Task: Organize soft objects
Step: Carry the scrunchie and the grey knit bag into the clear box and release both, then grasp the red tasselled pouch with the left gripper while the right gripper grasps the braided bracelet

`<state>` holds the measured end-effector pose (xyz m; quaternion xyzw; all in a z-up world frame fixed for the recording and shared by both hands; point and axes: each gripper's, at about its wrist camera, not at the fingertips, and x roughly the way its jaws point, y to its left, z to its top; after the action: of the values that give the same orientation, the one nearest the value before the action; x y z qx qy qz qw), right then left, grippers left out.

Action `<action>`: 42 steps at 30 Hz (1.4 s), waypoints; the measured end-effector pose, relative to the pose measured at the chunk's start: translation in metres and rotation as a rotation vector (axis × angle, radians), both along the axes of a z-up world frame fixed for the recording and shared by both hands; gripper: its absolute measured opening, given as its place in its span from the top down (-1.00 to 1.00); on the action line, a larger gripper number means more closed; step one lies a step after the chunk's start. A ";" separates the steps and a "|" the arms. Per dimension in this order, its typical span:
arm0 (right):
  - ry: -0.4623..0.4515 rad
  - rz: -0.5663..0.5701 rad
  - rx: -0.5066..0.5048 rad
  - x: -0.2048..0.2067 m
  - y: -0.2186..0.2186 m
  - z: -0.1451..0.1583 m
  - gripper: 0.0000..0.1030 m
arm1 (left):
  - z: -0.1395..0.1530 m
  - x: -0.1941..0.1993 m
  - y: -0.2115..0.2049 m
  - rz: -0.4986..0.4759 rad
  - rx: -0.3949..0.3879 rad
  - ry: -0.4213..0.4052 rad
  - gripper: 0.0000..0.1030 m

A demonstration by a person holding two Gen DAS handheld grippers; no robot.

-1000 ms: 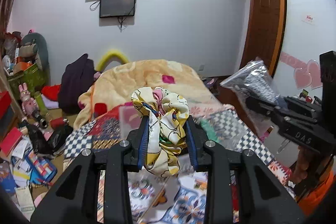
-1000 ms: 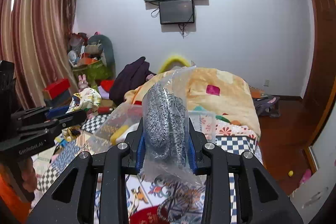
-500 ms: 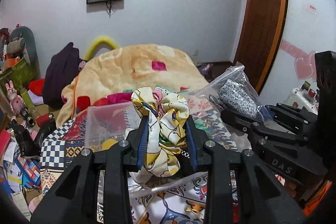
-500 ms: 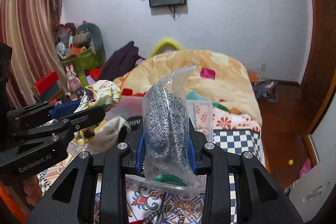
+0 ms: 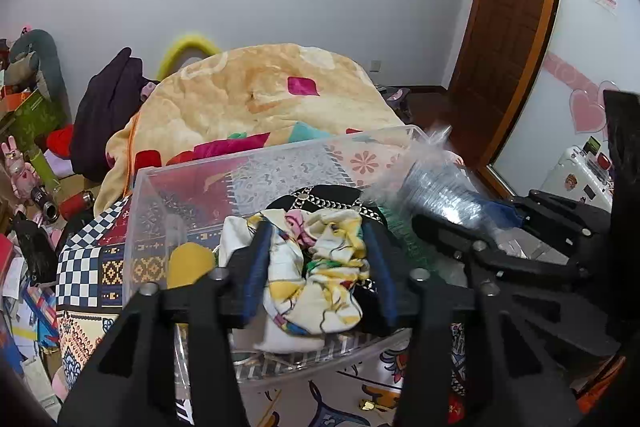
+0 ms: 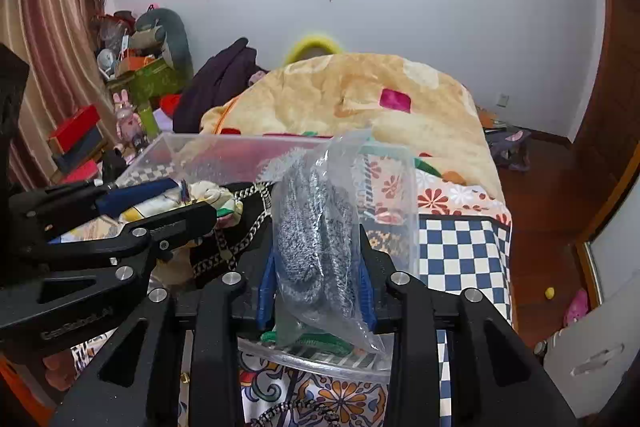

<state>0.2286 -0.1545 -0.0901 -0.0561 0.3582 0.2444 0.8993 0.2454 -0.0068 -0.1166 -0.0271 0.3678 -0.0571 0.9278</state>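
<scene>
My left gripper (image 5: pixel 318 231) is shut on a yellow and white patterned cloth (image 5: pixel 320 267) and holds it inside a clear plastic bin (image 5: pixel 168 187). My right gripper (image 6: pixel 318 231) is shut on a clear plastic bag of grey knit fabric (image 6: pixel 316 227) over the bin's right side (image 6: pixel 404 187). In the bin lie a black item with a chain pattern (image 5: pixel 324 199), a yellow piece (image 5: pixel 188 263) and something green (image 6: pixel 308 339). Each gripper shows in the other's view, the right one in the left wrist view (image 5: pixel 452 223) and the left one in the right wrist view (image 6: pixel 192 203).
The bin stands on a bed with a patterned quilt (image 6: pixel 460 251) and an orange blanket (image 5: pixel 260 95) behind. Clutter of boxes and toys (image 6: pixel 132 87) lies on the left. A wooden door (image 5: pixel 516 7) and a white case (image 5: pixel 576 175) are on the right.
Both grippers have moved forward and down towards the bin. The cloth and the bag, held high above the bed before, are now low over or inside the bin.
</scene>
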 end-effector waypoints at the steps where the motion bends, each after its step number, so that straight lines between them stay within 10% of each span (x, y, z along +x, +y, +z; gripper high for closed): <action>1: -0.001 -0.002 -0.003 0.000 -0.001 0.000 0.25 | 0.000 -0.001 0.001 0.001 -0.001 0.000 0.04; 6: -0.001 -0.007 0.019 -0.001 -0.011 0.005 -0.17 | 0.009 -0.010 0.006 0.005 -0.027 -0.011 -0.16; 22: -0.131 -0.014 0.046 -0.054 -0.051 0.037 -0.60 | 0.047 -0.087 -0.003 -0.053 -0.019 -0.136 -0.77; 42: 0.106 0.051 -0.111 -0.063 -0.045 -0.062 -0.60 | -0.067 -0.108 -0.044 -0.143 -0.047 0.173 -0.79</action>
<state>0.1659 -0.1998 -0.1523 -0.1021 0.4166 0.2496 0.8682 0.1377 -0.0512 -0.1836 -0.0276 0.4458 -0.1292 0.8853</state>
